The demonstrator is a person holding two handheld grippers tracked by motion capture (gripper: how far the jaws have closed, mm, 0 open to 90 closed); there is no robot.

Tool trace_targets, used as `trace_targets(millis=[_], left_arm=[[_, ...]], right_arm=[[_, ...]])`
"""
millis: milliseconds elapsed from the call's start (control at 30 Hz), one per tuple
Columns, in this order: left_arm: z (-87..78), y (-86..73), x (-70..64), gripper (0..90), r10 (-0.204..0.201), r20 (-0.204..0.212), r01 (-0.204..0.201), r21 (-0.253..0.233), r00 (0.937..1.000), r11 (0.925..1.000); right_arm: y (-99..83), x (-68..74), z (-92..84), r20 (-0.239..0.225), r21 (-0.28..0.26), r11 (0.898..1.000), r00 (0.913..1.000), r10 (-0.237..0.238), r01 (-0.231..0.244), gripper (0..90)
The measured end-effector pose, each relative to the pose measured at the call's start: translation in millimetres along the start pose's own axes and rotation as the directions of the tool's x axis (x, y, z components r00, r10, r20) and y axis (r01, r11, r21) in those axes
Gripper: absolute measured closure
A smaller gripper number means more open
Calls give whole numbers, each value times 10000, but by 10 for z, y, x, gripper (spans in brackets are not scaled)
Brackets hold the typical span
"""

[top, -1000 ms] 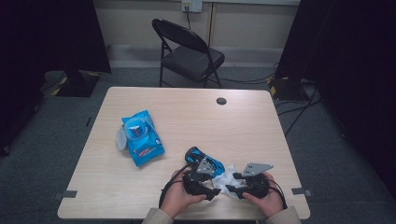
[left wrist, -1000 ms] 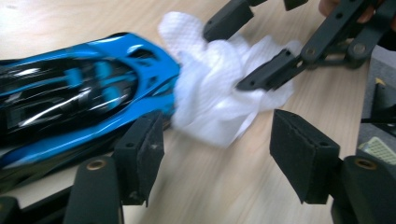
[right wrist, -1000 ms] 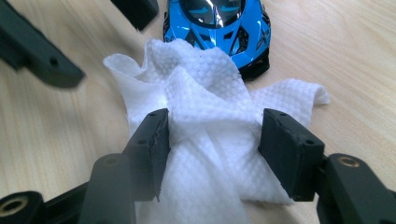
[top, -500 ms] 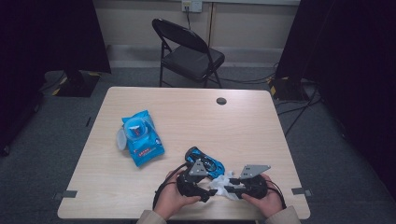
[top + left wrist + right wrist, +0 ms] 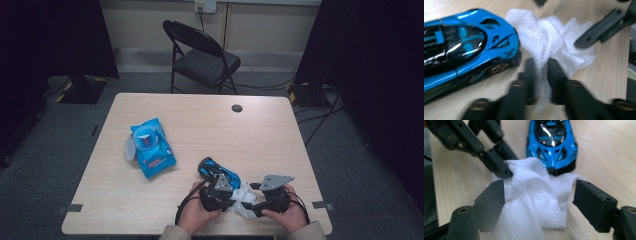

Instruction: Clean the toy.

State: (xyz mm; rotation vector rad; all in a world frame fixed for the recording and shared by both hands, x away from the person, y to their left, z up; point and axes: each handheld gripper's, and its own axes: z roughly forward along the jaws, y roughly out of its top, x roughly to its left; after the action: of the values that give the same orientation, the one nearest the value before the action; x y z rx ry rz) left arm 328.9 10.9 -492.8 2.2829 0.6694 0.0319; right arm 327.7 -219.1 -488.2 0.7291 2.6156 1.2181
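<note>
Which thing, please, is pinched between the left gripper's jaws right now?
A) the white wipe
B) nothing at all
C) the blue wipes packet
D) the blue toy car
A: in the left gripper view, the left gripper has its jaws closed on a fold of the white wipe, with the blue toy car lying free beside it.

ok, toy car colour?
Bright blue toy car with black windows; clearest in the right gripper view.

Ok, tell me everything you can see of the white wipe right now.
The white wipe is a thin, embossed sheet that looks like a damp cloth or paper tissue, crumpled into loose folds. It lies on the wooden table near the front edge, with one edge against the nose of the blue toy car. The left claw has just closed and pinches a twisted fold of it. The right claw has just opened; its jaws straddle the wipe, the left jaw near or touching it, the right one clear.
</note>
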Motion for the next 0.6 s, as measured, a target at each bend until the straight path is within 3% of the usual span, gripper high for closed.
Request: trace_targets(millis=[133, 267, 300, 400, 600], left_arm=[[-137, -52, 71, 883, -300, -63, 301, 151, 9995, 9994], [-373, -195, 220, 885, -791, -389, 794, 55, 9961, 9968], [-506, -296, 313, 886, -1093, -660, 1096, 0, 9918, 9940], [-618, -376, 383, 886, -1298, -935, 1308, 48, 9871, 9914], [-843, -603, 556, 887, -1842, -1391, 1884, 176, 9730, 9819]], right_arm=[[3, -45, -23, 447, -64, 10000, 9990, -64, 67, 192], [-14, -102, 0, 690, -80, 9996, 9972, 274, -269, 174], [-7, -122, 43, 697, -129, 9991, 9968, 400, -392, 165], [20, -135, 103, 718, -167, 9984, 9959, 544, -533, 155], [97, -116, 289, 649, 110, 9997, 9977, 193, -201, 162]])
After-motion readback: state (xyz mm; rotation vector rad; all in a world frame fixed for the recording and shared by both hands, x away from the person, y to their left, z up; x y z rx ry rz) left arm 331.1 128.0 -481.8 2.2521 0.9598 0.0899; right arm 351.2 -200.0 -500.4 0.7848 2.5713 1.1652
